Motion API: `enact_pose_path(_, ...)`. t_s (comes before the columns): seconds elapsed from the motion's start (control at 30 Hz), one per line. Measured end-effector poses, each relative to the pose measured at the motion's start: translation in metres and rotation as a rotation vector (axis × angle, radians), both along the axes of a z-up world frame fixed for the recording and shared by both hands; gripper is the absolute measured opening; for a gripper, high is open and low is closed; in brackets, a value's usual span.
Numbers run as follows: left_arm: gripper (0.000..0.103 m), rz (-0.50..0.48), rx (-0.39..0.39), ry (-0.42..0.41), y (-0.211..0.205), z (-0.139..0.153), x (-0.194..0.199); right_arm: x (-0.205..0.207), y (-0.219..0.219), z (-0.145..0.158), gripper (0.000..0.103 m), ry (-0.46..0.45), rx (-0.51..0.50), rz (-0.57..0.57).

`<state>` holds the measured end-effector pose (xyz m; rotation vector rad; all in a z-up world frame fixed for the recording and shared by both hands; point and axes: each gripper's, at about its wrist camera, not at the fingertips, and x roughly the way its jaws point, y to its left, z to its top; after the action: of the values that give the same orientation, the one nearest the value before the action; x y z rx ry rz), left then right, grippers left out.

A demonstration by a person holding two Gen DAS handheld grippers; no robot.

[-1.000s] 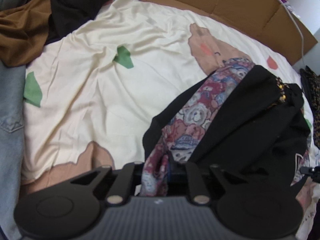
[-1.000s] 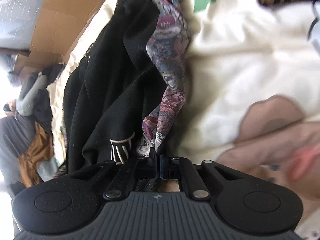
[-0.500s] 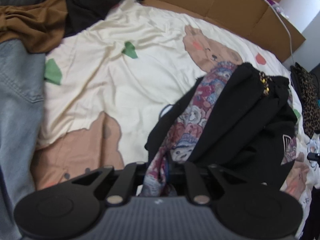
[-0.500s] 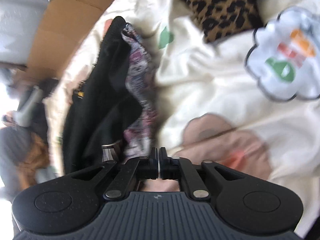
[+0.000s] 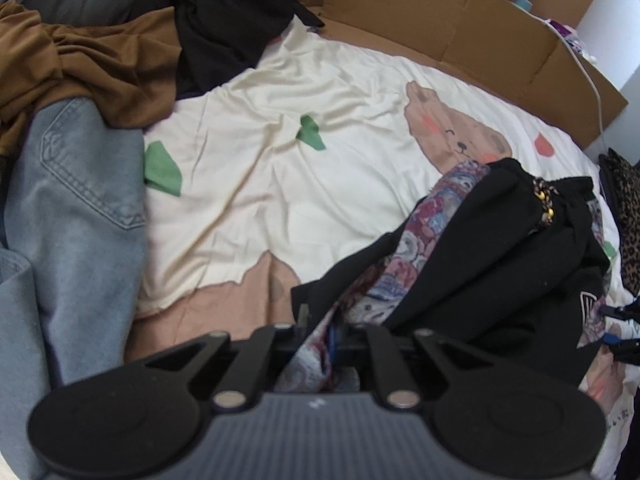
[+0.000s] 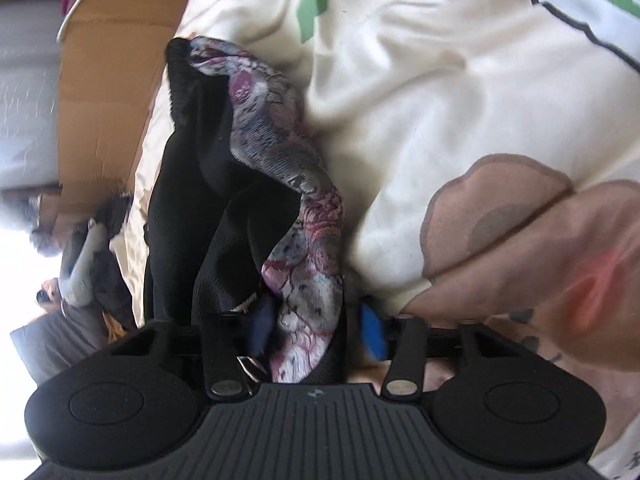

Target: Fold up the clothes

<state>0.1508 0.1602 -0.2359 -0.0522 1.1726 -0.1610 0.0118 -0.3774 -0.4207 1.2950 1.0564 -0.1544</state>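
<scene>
A black garment with a floral purple lining (image 5: 500,260) lies bunched on the cream bear-print bed sheet (image 5: 280,160). My left gripper (image 5: 332,332) is shut on its near edge, where lining and black cloth run between the fingers. In the right wrist view the same garment (image 6: 200,200) hangs from the far side down into my right gripper (image 6: 312,328). Its jaws are opening and stand apart around the floral edge (image 6: 308,280). The blue pad (image 6: 372,332) sits just clear of the cloth. The right gripper's tips (image 5: 614,328) also show at the garment's right end.
Light blue jeans (image 5: 80,220), a brown garment (image 5: 88,60) and dark clothes (image 5: 224,28) are piled at the left and back. A cardboard wall (image 5: 460,12) rims the bed's far side. A leopard-print cloth (image 5: 628,208) lies at the right edge.
My left gripper has risen with the garment still in it, showing more of the jeans pile. My right gripper rolled and closed in on the garment, and its jaws went from together to apart.
</scene>
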Motion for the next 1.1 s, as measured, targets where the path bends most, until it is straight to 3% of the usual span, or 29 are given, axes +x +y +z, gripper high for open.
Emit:
enact_pose_path(0.03,0.007,-0.002,0.003,0.0,-0.001,0.0,0.0,0.001,0.0,0.001,0.002,0.006,-0.021,0.013)
enact_pose_path(0.3,0.007,-0.002,-0.004,-0.006,-0.002,0.005,-0.008,0.003,-0.004,0.037,0.001,-0.057,-0.138,0.084)
enact_pose_path(0.77,0.007,0.042,-0.028,0.014,0.004,0.008,-0.048,-0.038,-0.053,0.09,0.001,0.031,-0.325,0.158)
enact_pose_path(1.1,0.007,0.064,0.005,0.079,0.006,0.009,-0.082,-0.064,-0.06,0.112,0.001,0.062,-0.379,0.247)
